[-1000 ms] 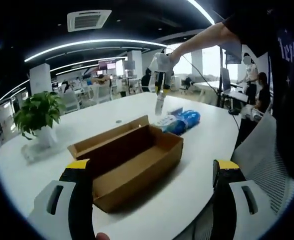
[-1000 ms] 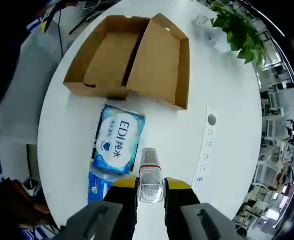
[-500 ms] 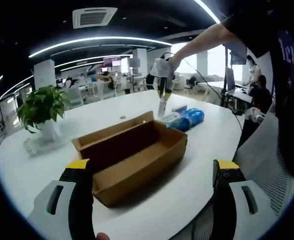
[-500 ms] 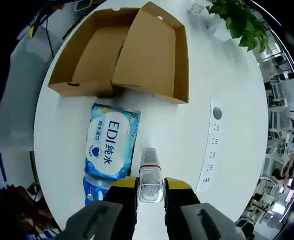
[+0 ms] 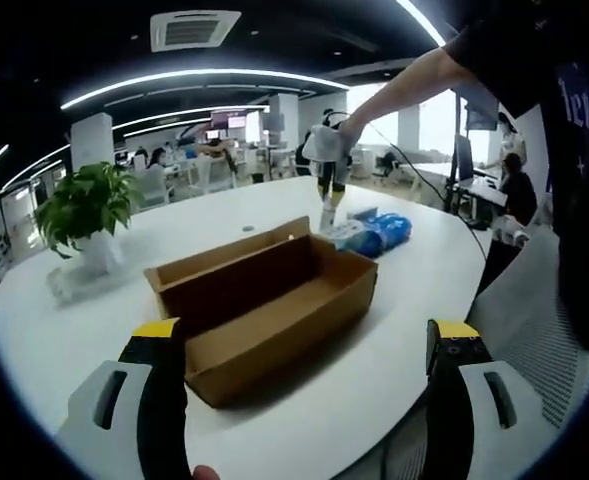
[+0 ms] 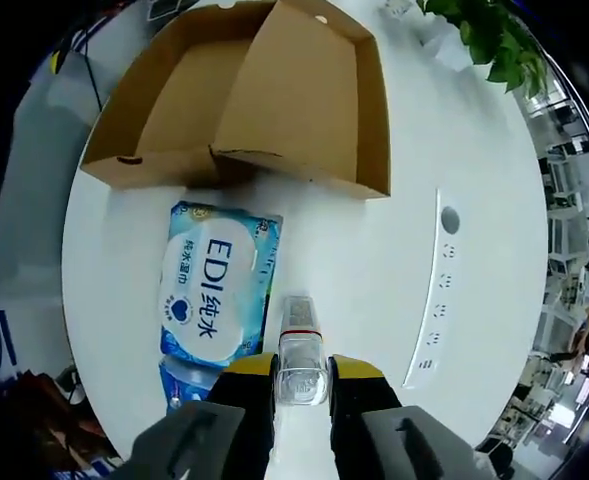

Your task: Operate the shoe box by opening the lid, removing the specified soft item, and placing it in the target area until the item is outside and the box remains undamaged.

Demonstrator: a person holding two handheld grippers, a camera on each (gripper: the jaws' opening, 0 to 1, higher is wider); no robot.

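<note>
The right gripper (image 6: 301, 385) is pinching a small clear bottle (image 6: 298, 345) between its yellow-tipped jaws and pointing down at the white table (image 6: 374, 250). In the right gripper view the blue soft pack (image 6: 214, 285) printed "EDI" is lying flat on the table at about ten o'clock from the bottle, just beside it and outside the box. A second blue pack (image 6: 186, 373) is peeking out at nine o'clock of the jaws, partly under the first. The cardboard shoe box (image 6: 244, 100) is sitting open at twelve o'clock, its lid folded back, near the pack's far edge.

In the left gripper view the left gripper (image 5: 304, 345) is hovering with its jaws spread wide and nothing between them. The open shoe box (image 5: 264, 300) is lying straight ahead between the jaws' lines. Beyond it, at one o'clock, the blue packs (image 5: 374, 232) are resting on the table (image 5: 394, 330), and a person's arm (image 5: 404, 85) is holding the right gripper (image 5: 326, 195) with the bottle (image 5: 327, 214) just above them. A potted plant (image 5: 82, 215) is standing at ten o'clock
</note>
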